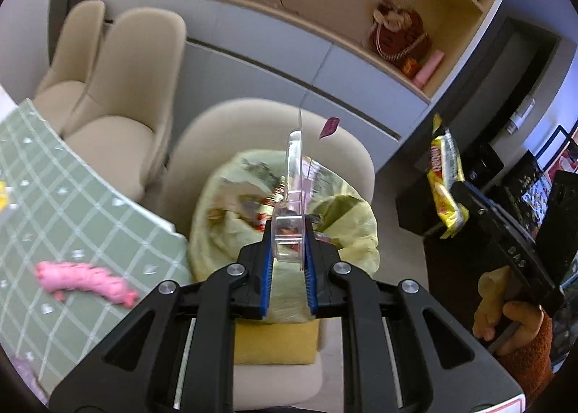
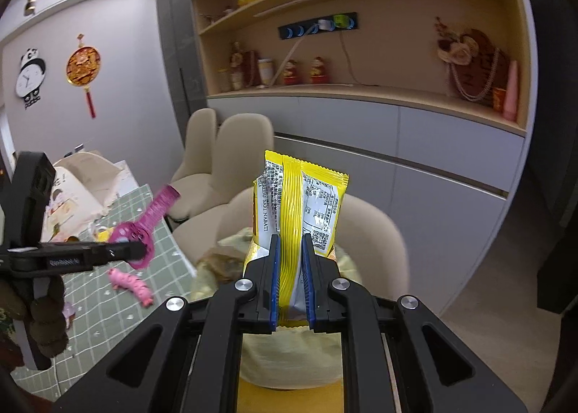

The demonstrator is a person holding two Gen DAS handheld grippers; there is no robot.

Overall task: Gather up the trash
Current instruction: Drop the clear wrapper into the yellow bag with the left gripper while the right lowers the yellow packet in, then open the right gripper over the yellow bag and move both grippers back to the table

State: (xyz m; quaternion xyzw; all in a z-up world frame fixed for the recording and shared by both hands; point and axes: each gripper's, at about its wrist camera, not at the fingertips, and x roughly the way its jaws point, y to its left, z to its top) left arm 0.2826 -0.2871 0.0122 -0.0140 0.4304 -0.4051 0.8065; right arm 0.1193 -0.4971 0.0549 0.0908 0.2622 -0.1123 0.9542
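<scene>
An open pale yellow trash bag (image 1: pixel 346 228) with wrappers inside sits on a beige chair (image 1: pixel 224 138). My left gripper (image 1: pixel 289 232) is above the bag's mouth, shut on a clear plastic package (image 1: pixel 294 163) seen edge-on. In the right wrist view the same package (image 2: pixel 151 221) shows magenta, held in the left gripper (image 2: pixel 139 250). My right gripper (image 2: pixel 290 243) is shut on a yellow and silver snack wrapper (image 2: pixel 300 199), upright over the bag (image 2: pixel 231 243). From the left wrist view that wrapper (image 1: pixel 446 181) hangs to the right of the bag, in the right gripper (image 1: pixel 458 203).
A table with a green checked cloth (image 1: pixel 72 196) lies left of the chair, and a pink pig toy (image 1: pixel 86 281) rests on it. Two more beige chairs (image 1: pixel 123 87) stand behind. A grey cabinet with wooden shelves (image 2: pixel 397 138) fills the back wall. A person's hand (image 1: pixel 505 308) grips the right tool.
</scene>
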